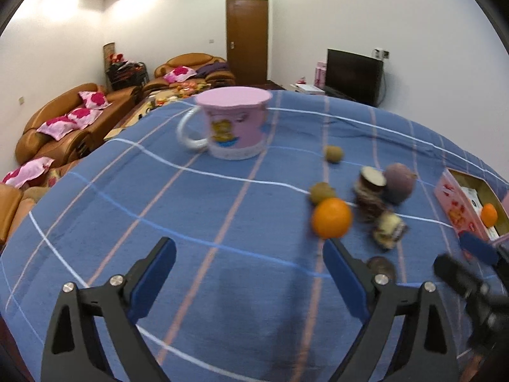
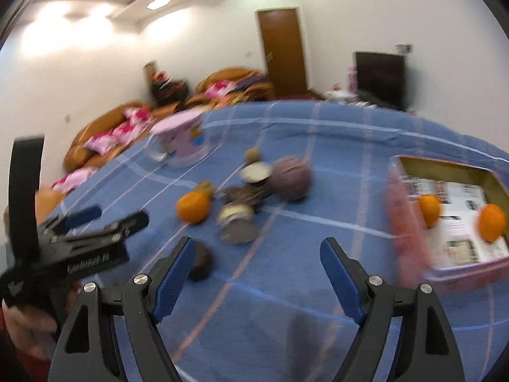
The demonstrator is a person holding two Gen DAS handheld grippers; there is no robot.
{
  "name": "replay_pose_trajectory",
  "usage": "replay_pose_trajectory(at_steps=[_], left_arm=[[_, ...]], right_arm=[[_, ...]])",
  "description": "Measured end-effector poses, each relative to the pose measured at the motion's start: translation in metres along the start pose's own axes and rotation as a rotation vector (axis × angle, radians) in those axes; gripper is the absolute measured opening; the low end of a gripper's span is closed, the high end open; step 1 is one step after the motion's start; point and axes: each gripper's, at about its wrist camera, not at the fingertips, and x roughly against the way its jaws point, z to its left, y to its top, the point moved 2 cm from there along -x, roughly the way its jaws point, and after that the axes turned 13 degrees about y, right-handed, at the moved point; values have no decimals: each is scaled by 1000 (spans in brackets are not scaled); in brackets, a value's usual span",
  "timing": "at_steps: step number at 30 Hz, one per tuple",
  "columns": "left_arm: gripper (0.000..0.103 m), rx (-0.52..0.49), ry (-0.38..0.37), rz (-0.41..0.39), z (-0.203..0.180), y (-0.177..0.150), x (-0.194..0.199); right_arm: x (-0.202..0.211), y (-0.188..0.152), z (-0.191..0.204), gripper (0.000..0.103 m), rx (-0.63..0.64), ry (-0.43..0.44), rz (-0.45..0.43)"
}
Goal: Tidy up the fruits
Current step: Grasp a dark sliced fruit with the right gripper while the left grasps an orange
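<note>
Matt woven tablecloth [image 1: 222, 210] — glossy mug [image 1: 235, 127], dimpled-skinned orange [image 1: 331, 218].

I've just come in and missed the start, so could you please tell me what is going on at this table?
A person is sorting fruit with handheld tongs. Both the left tongs and the right tongs are open and empty above the blue cloth. Two oranges already lie in the pink box; one orange and several other fruits remain on the cloth near the pink mug.
</note>
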Motion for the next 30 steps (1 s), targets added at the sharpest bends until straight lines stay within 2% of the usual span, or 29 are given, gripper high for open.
replay_pose_trajectory(at_steps=[3,5,9,11,13,16,18,21,25,30], left_arm=[[92,11,15,3,13,2,-5],[92,14,22,6,18,3,-8],[92,3,20,10,18,4,-11],[92,-10,16,9,14,6,-12],[92,-24,4,7,8,8,-11],[92,-51,-23,9,-5,11,-10],[92,-75,-40,9,-15,12,-9],[92,-120,-82,5,-31,15,-6],[75,-182,-108,23,-55,18,-13],[73,-211,-116,73,-78,21,-28]], right_arm=[[-19,0,15,74,19,45,55],[-35,-1,24,61,22,68,103],[-59,-3,32,55,17,83,186],[-69,-4,32,46,7,90,216],[-68,-4,29,41,-4,97,210],[-66,-4,25,40,-8,109,213],[-59,-4,24,40,9,90,203],[-36,-1,15,40,21,47,140],[-1,5,-10,40,21,-16,39],[17,11,-36,40,2,-64,-9]])
